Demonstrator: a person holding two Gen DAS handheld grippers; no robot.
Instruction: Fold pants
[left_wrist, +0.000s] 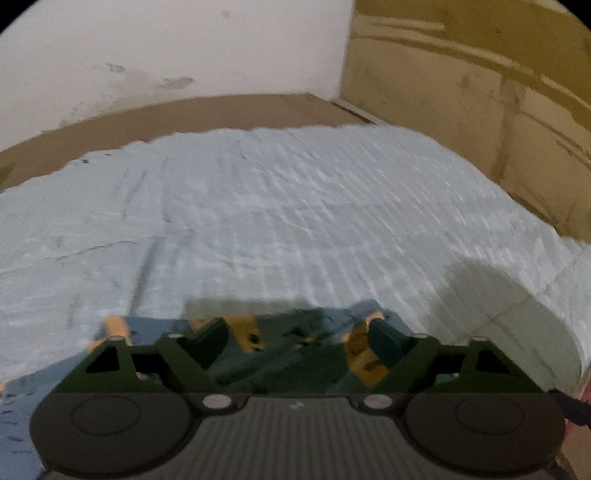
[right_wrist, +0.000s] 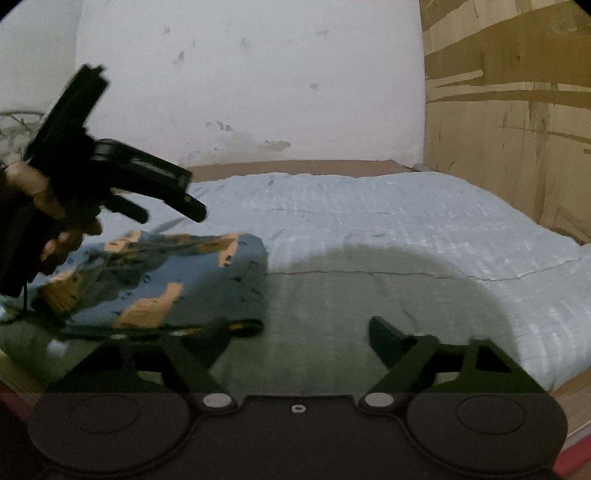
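**Folded pants on the quilt, both grippers apart and empty**

On the pale blue quilt (right_wrist: 369, 206), toward its near left part as the right wrist camera sees it, lie the pants (right_wrist: 177, 280): blue cloth with orange patches and small dark marks, folded into a compact bundle with a rounded fold on the side facing the quilt's middle. The image is motion-blurred, so the layers cannot be counted.

Left gripper (right_wrist: 166, 212): seen from the right wrist camera above the pants' far left part, held by a hand (right_wrist: 48, 218). It is tilted downward toward the pants. Its own camera shows the left gripper (left_wrist: 299, 343) with jaws wide apart; the pants (left_wrist: 295, 332) lie beneath and between the fingers, but the pads do not press on the cloth. Nothing held.

Right gripper (right_wrist: 299, 336): just beside the pants' near right edge, over bare quilt. Jaws wide apart, nothing between them. Its left finger (right_wrist: 210, 339) overlaps the pants' near edge in the picture; contact cannot be told.

Beyond the quilt: a brown board (right_wrist: 295, 166) at the far edge, a marked white wall (right_wrist: 258, 92) behind it, and cardboard (right_wrist: 517, 110) to the quilt's right.
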